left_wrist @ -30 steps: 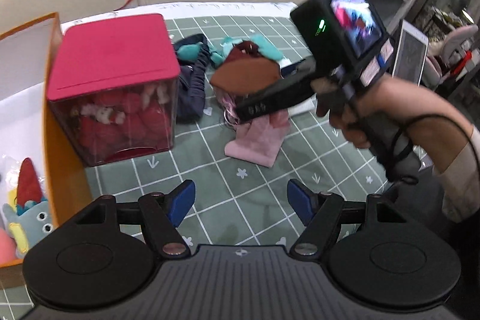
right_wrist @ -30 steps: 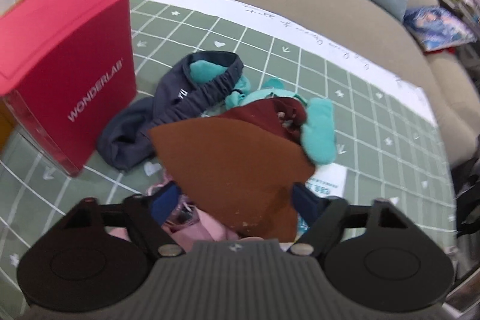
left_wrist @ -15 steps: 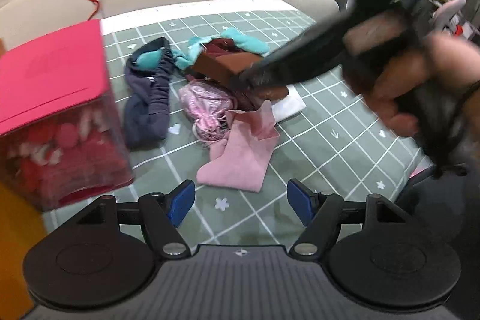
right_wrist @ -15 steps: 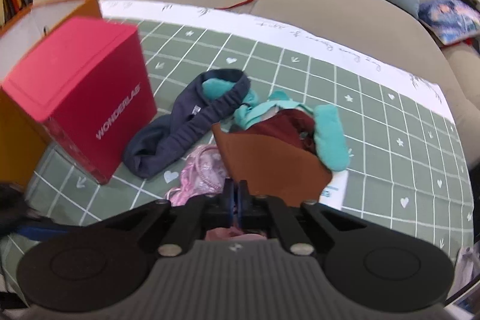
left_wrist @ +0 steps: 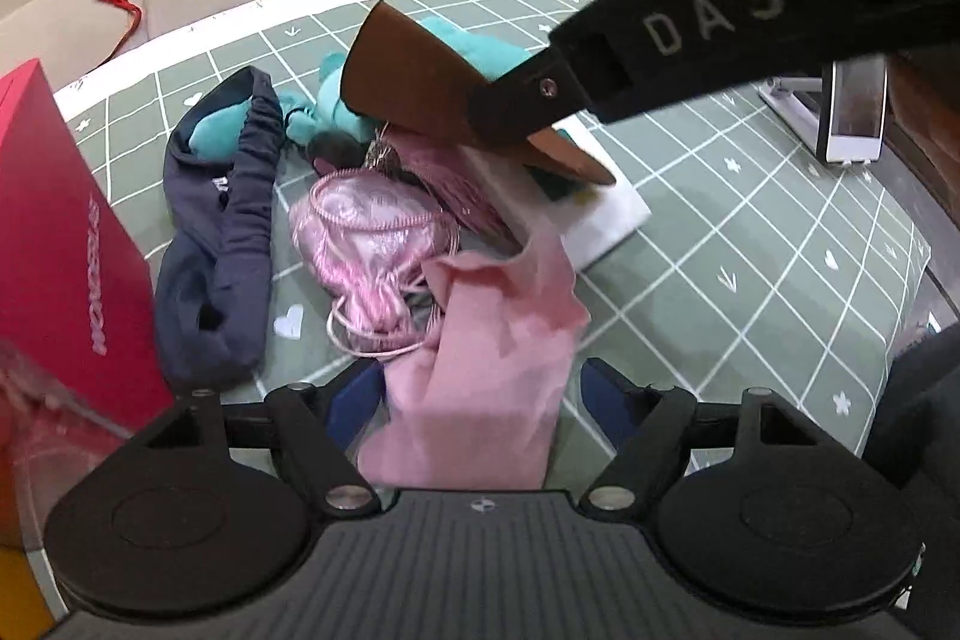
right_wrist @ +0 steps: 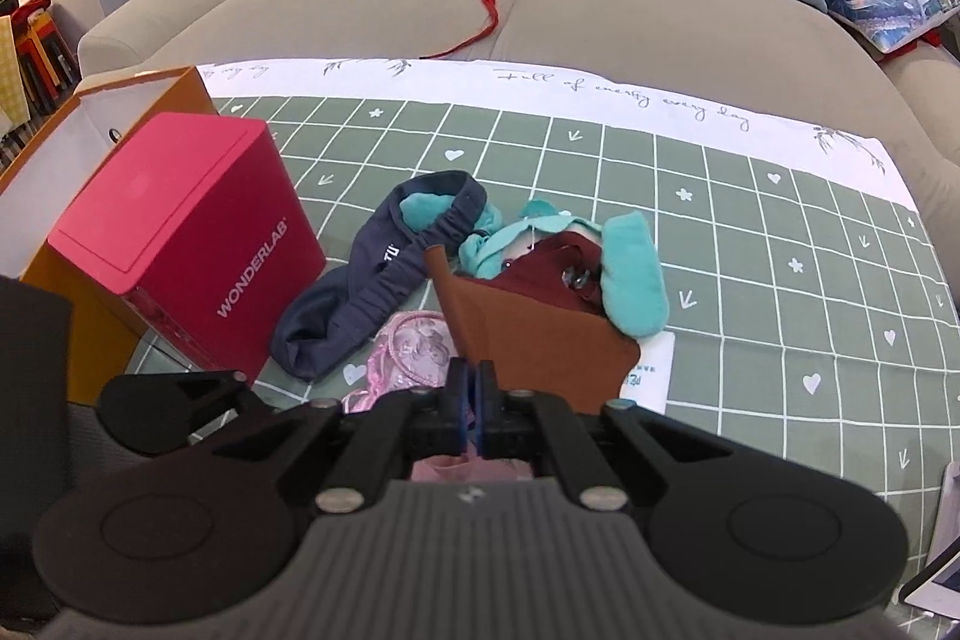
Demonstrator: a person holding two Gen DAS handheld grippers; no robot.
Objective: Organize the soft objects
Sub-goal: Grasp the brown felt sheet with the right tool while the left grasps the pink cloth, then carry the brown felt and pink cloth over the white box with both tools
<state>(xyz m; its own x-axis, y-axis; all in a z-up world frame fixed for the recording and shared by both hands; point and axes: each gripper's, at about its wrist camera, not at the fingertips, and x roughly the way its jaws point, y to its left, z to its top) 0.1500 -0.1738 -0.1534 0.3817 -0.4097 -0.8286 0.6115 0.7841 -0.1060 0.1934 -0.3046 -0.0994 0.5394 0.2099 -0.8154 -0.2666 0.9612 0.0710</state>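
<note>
The brown cloth (right_wrist: 528,334) was held clenched at its near edge by the right gripper (right_wrist: 471,394), lifted off the heap on the green checked cloth (left_wrist: 750,232). The pink cloth (left_wrist: 486,382) lay at twelve o'clock between the left gripper (left_wrist: 483,394) fingers, which were opening and untouched by it, its long axis running away from them.

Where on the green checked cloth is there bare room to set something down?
The green cloth is bare right of the teal plush, and along its white lettered border. It is crowded between the red box and the white card.
</note>
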